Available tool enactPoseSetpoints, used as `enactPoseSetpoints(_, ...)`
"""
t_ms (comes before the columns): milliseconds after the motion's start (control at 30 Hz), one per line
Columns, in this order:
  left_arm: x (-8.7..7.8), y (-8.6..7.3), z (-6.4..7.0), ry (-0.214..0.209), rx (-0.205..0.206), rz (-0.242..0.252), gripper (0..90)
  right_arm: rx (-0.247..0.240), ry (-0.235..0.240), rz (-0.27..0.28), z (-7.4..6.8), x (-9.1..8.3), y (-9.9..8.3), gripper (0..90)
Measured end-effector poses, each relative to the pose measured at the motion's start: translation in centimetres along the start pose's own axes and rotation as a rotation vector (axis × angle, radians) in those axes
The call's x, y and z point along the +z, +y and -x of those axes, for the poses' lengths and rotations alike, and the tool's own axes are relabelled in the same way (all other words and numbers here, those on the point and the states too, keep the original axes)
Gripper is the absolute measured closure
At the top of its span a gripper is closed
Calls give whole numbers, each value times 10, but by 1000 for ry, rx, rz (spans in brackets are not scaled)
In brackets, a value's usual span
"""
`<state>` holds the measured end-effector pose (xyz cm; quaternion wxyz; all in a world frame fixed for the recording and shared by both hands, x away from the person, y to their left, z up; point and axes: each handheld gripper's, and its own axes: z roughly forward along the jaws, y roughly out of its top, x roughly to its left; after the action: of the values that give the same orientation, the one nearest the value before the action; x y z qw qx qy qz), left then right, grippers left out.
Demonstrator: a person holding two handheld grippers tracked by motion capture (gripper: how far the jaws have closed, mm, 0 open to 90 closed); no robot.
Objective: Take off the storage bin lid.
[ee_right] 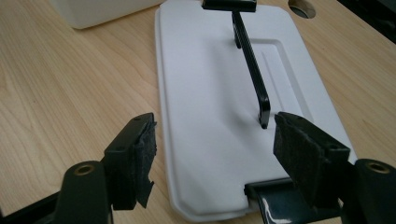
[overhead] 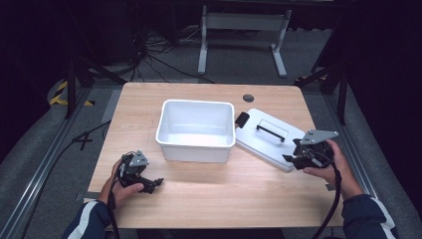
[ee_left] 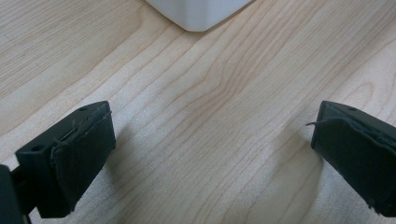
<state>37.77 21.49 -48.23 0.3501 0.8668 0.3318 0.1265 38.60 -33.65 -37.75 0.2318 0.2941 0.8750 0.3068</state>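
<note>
White lid (ee_right: 219, 116) between wide-open right gripper (ee_right: 212, 140), left gripper (ee_left: 210, 154) wide, empty

A light wooden table (overhead: 209, 194) stood in the middle of the scene, with a round cable hole (overhead: 248, 98) near its far edge. The floor around it was grey carpet (overhead: 45, 149). Black cables (overhead: 164, 62) lay loose on the floor beyond the table. A white metal desk frame (overhead: 244, 22) stood farther back. Yellow-and-black hazard tape (overhead: 62, 94) marked the floor at the far left. The background was dark.
</note>
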Motion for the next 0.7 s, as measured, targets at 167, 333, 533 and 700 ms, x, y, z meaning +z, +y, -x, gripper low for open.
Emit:
enactPoseSetpoints(167,0,0,0,0,0,0,2,-5,-14,4,-2,-3,-12,310)
enactPoseSetpoints(333,0,0,0,0,0,0,2,5,-13,2,-6,-6,-25,306)
enactPoseSetpoints(533,0,0,0,0,-1,0,2,3,-17,-17,-11,-4,-41,303)
enactPoseSetpoints(700,0,0,0,0,-1,0,2,29,-8,-26,-14,1,-58,299)
